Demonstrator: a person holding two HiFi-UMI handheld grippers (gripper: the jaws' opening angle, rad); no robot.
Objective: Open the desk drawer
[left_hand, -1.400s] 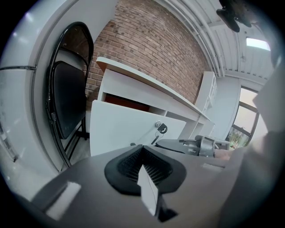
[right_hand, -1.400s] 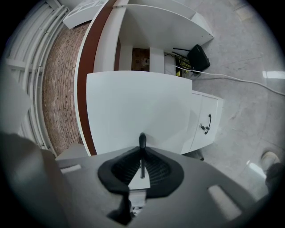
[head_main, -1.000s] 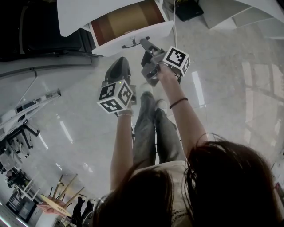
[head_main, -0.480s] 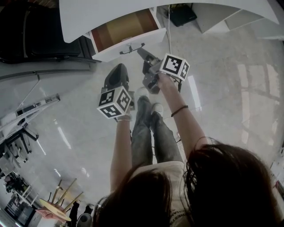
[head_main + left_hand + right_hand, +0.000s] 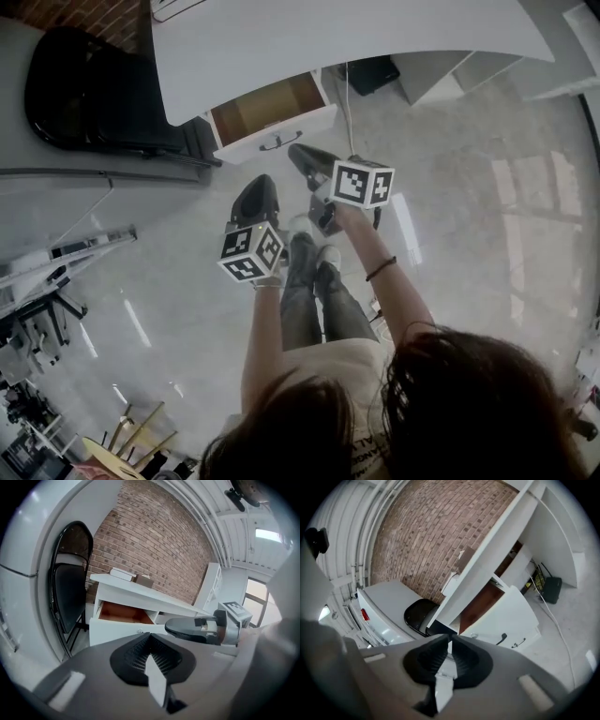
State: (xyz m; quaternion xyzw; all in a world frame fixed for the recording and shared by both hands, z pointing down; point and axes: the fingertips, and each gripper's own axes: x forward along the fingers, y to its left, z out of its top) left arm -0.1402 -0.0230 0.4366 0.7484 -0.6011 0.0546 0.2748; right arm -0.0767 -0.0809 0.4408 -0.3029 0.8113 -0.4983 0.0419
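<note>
White desk (image 5: 375, 37): drawer (image 5: 272, 127) out, brown bottom showing; left claw (image 5: 150, 637), right claw (image 5: 450, 640) closed.

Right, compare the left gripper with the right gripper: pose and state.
The right gripper reaches nearer the open drawer; the left gripper hangs farther back. The right gripper angles left, the left gripper points straight ahead. Both have their jaws together, empty.

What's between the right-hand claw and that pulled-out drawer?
Nothing: in the head view the right gripper hangs just before the drawer, only bare floor beneath.
</note>
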